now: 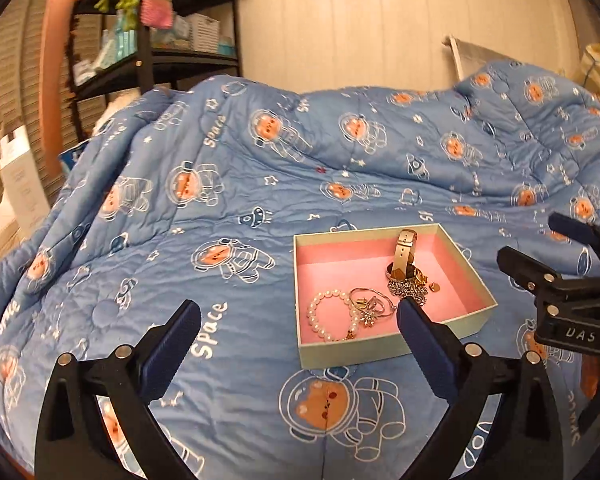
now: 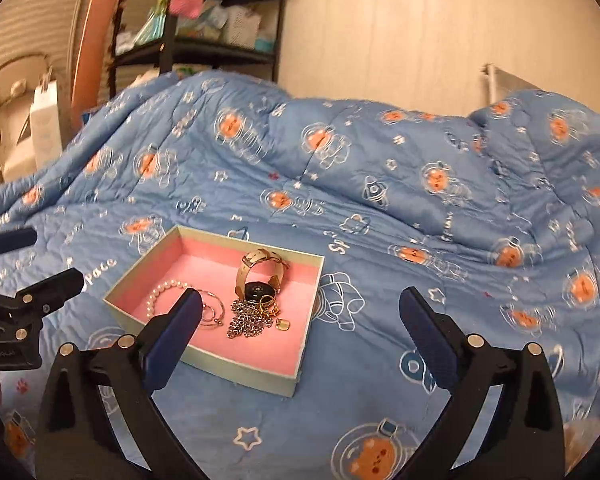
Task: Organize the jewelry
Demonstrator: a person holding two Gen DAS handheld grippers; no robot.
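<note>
A shallow pale-green box with a pink lining (image 1: pixel 472 318) (image 2: pixel 256 372) sits on the blue bedspread. In it lie a pearl bracelet (image 1: pixel 327 316) (image 2: pixel 160 294), thin silver bangles with rings (image 1: pixel 370 304) (image 2: pixel 212 312), a silver chain (image 1: pixel 410 289) (image 2: pixel 248 318), a watch with a beige strap (image 1: pixel 404 256) (image 2: pixel 256 276) and small gold pieces (image 2: pixel 282 324). My left gripper (image 1: pixel 300 312) is open and empty, just in front of the box. My right gripper (image 2: pixel 300 300) is open and empty, held above the box's near right side; it shows at the right of the left wrist view (image 1: pixel 540 248).
The blue astronaut-print bedspread (image 1: pixel 236 208) (image 2: pixel 420 168) covers the bed and bunches up at the back right. A black shelf unit (image 1: pixel 160 52) (image 2: pixel 204 40) with boxes stands behind the bed on the left. White boxes (image 1: pixel 20 184) stand at the far left.
</note>
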